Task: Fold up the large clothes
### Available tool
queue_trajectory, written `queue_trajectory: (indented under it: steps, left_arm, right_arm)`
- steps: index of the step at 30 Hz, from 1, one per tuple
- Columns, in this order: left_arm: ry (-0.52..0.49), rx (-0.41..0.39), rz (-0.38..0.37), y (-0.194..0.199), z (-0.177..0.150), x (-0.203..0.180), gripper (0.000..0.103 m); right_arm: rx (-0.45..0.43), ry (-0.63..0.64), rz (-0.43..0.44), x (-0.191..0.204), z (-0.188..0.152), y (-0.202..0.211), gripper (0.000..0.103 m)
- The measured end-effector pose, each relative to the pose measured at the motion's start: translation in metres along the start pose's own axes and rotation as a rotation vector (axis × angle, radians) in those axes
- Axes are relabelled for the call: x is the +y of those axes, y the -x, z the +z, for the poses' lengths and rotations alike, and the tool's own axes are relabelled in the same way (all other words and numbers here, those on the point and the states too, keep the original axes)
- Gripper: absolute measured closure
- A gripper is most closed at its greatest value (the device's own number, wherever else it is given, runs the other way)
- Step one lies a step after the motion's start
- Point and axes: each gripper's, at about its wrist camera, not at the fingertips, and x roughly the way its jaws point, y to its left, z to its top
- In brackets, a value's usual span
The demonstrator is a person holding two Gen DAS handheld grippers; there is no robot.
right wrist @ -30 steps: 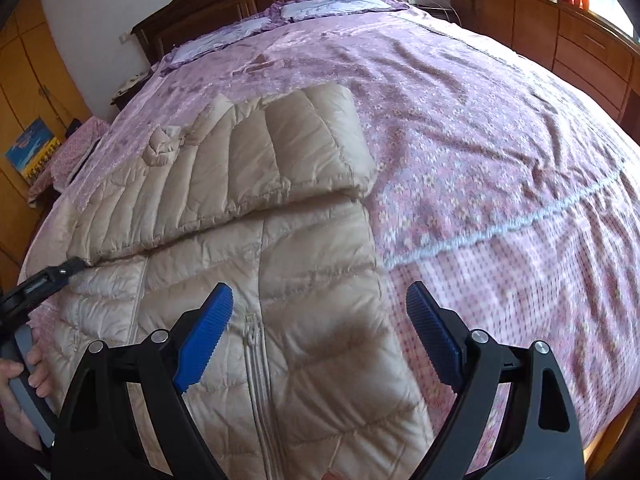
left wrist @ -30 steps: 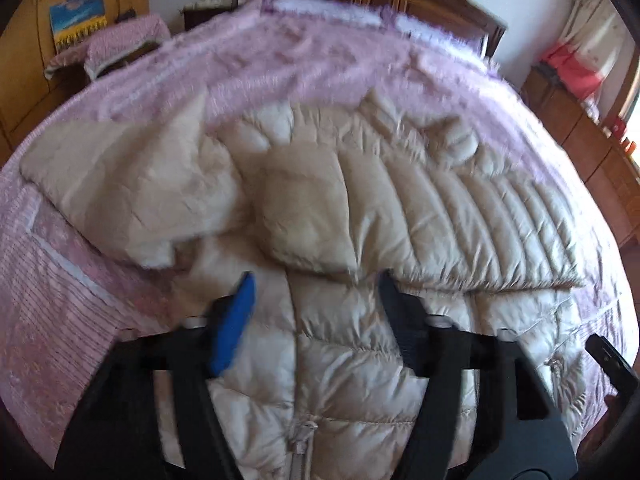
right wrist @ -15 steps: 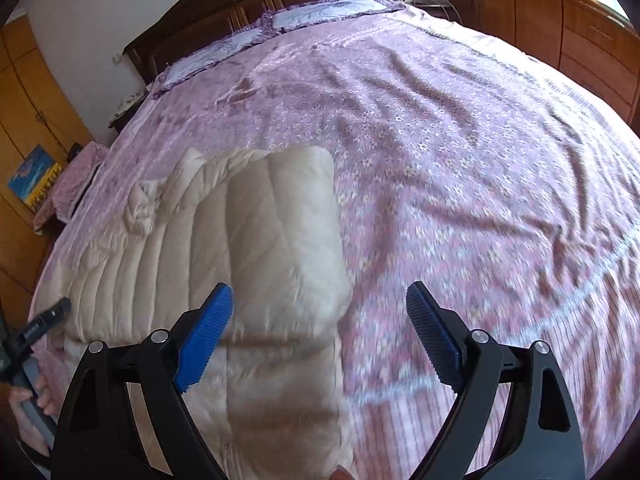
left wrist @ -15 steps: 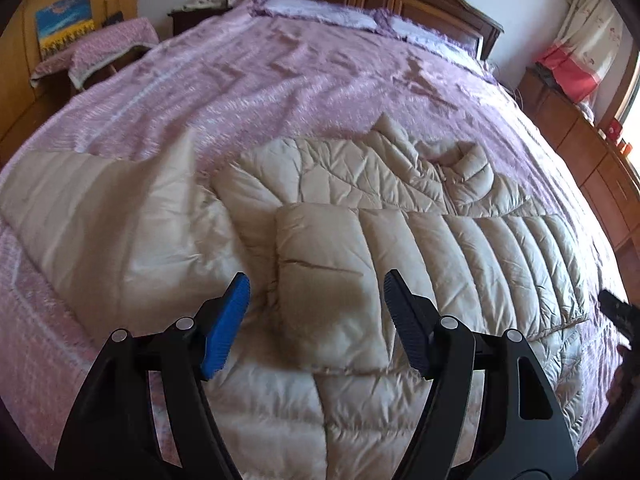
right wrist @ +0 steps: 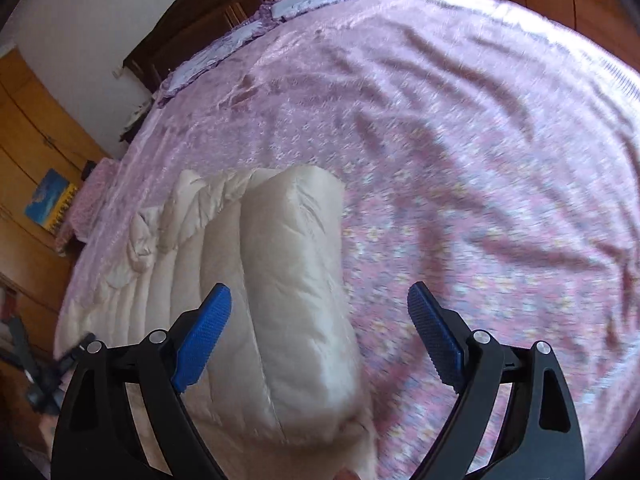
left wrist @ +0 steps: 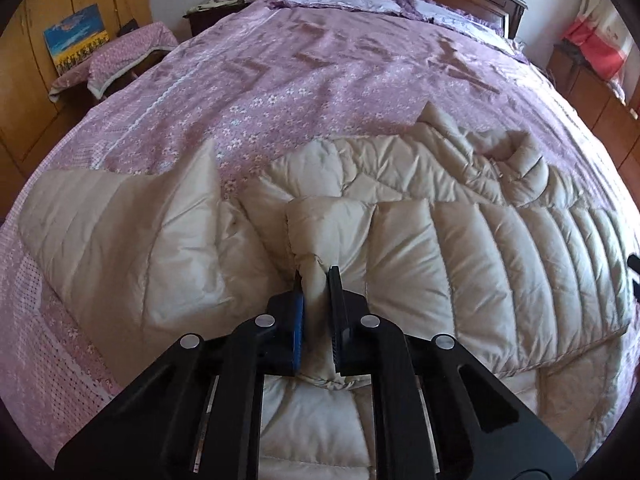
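Now the left gripper point(left wrist: 316, 312) has its jaws clamped on a fold of the jacket point(left wrist: 460, 256), which lies on the bed point(left wrist: 320, 80). Over the jacket's edge, the right gripper point(right wrist: 320, 340) hangs with jaws wide apart.

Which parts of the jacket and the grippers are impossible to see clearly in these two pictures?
- Left wrist view: the jacket hem lies hidden under the left gripper body.
- Left wrist view: the right gripper is cut by the right edge.
- Right wrist view: the bedspread pattern is motion-blurred.
- Right wrist view: the right gripper hides the jacket's lower part.
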Motion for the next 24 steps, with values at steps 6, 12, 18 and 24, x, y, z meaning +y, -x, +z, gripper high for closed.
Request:
queue_trajectory:
  steps: [6, 12, 18, 24]
  left_arm:
    - [-0.005, 0.024, 0.004, -0.007, -0.006, 0.008, 0.091]
    - [-0.056, 0.014, 0.005, -0.005, -0.006, -0.003, 0.090]
    - [-0.049, 0.052, 0.015, -0.023, -0.008, -0.002, 0.080]
    - [-0.050, 0.052, 0.028, -0.030, -0.009, -0.005, 0.078]
  right_arm:
    - [0.020, -0.022, 0.095, -0.001, 0.000, -0.015, 0.059]
    - [-0.152, 0.103, -0.045, 0.030, -0.014, 0.020, 0.088]
    - [-0.079, 0.122, -0.181, 0.023, -0.017, -0.021, 0.085]
    - [-0.067, 0.074, -0.205, 0.007, -0.020, -0.033, 0.056]
